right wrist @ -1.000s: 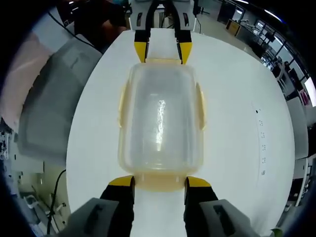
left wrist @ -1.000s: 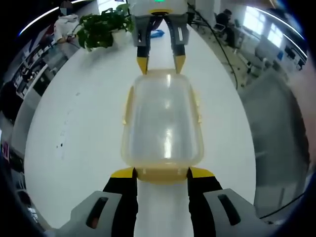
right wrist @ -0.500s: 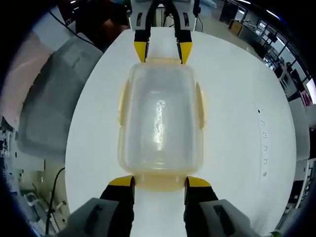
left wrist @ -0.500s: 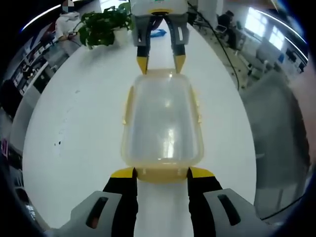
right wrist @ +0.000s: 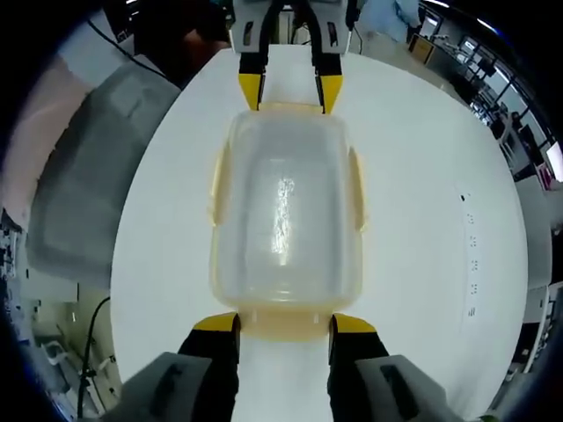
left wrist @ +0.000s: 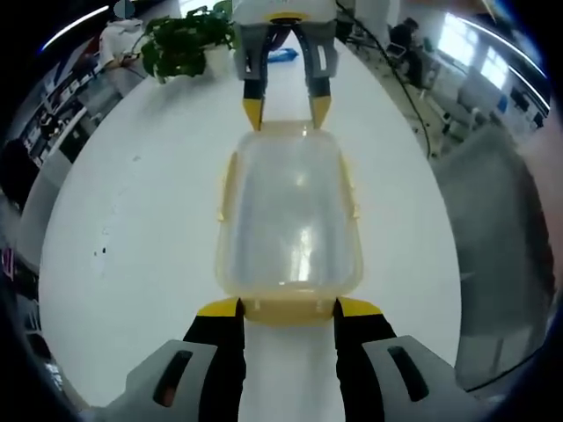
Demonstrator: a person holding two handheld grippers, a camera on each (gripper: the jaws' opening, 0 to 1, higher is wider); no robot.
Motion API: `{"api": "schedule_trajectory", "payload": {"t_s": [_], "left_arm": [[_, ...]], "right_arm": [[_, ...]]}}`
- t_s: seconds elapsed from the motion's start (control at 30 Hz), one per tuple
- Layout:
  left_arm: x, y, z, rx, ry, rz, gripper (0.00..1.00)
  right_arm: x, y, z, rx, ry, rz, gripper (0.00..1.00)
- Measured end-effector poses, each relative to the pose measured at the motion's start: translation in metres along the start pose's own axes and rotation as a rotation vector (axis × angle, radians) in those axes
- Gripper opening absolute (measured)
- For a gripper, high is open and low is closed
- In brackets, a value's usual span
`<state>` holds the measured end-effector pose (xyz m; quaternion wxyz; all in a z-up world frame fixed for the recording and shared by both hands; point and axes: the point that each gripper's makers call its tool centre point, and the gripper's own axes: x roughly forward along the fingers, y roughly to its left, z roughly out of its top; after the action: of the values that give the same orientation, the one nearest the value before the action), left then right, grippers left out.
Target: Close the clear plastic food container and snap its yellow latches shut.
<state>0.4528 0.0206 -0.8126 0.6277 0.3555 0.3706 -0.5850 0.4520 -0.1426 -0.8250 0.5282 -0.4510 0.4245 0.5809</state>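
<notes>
While the left tongs (left wrist: pixel 286 307) stay spread at the near end latch (left wrist: pixel 286 311) of the food container (left wrist: pixel 290 215), nothing has shifted lately, so that latch looks unsnapped. The container sits mid-tabletop (left wrist: pixel 132 229), lid on. Beyond, the right tongs (left wrist: pixel 286 112) stay equally parted at its far end. A plant (left wrist: pixel 180 48) marks the far edge.

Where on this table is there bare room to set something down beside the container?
Bare white table runs along both long sides of the container, out to the table edges. The short ends are crowded: the left gripper sits at one, the right gripper at the other. A plant stands at the far corner.
</notes>
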Motion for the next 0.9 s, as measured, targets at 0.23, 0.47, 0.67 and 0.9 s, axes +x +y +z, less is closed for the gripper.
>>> {"api": "schedule_trajectory", "payload": {"t_s": [0.23,0.47,0.67,0.9], "left_arm": [[0.004,-0.001,-0.001,-0.006,0.004,-0.009,0.37],[0.009,0.000,-0.005,0.017,0.020,-0.006,0.37],[0.009,0.000,-0.005,0.022,0.022,-0.006,0.37],[0.011,0.000,-0.006,0.006,0.012,-0.008,0.37]], "right_arm": [[0.001,0.000,-0.001,0.002,0.000,0.001,0.37],[0.003,0.002,0.000,0.018,-0.013,0.008,0.37],[0.003,0.003,0.000,0.025,-0.019,0.006,0.37],[0.008,0.004,-0.003,0.030,-0.017,0.004,0.37]]}}
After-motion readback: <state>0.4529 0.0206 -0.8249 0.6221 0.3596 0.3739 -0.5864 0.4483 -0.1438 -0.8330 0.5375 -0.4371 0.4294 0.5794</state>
